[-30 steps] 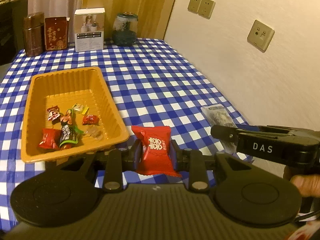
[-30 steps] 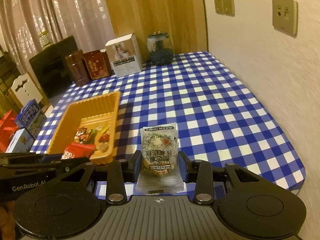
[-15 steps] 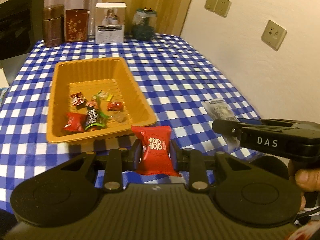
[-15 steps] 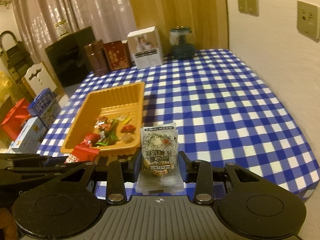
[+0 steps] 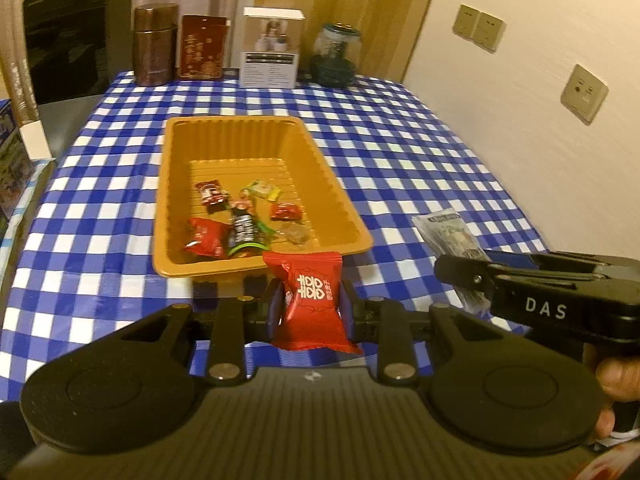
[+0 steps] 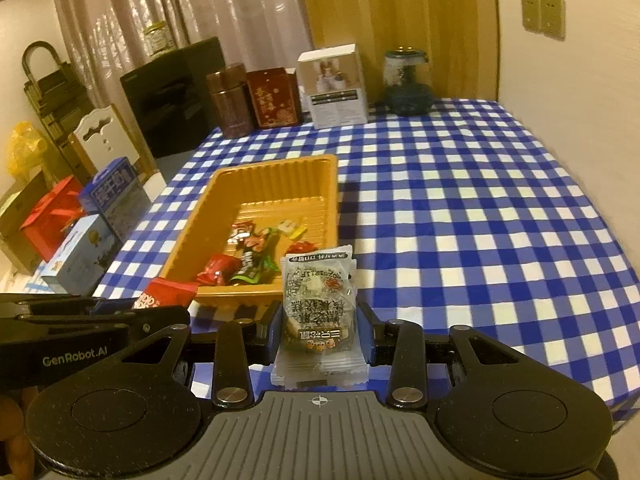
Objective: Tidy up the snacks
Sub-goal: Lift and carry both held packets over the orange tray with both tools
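Note:
My left gripper (image 5: 311,308) is shut on a red snack packet (image 5: 310,292) with white characters, held just short of the near rim of the orange tray (image 5: 176,216). My right gripper (image 6: 319,326) is shut on a clear packet of dark sesame snack (image 6: 318,300), held beside the tray's near right corner (image 6: 256,292). Several wrapped candies (image 5: 244,220) lie in the tray's near half. Each gripper shows in the other's view: the right one (image 5: 460,272) at the right with its packet (image 5: 446,232), the left one (image 6: 120,312) at the lower left with the red packet (image 6: 168,294).
Blue-and-white checked cloth (image 6: 460,220) covers the table. At its far edge stand a brown tin (image 5: 155,44), a red box (image 5: 202,46), a white box (image 5: 272,48) and a dark glass jar (image 5: 335,54). A wall (image 5: 520,120) borders the right side. Boxes (image 6: 92,232) sit off the left edge.
Both grippers have slid left along the table's near edge, each keeping its packet. The tray now sits more to the middle of both views.

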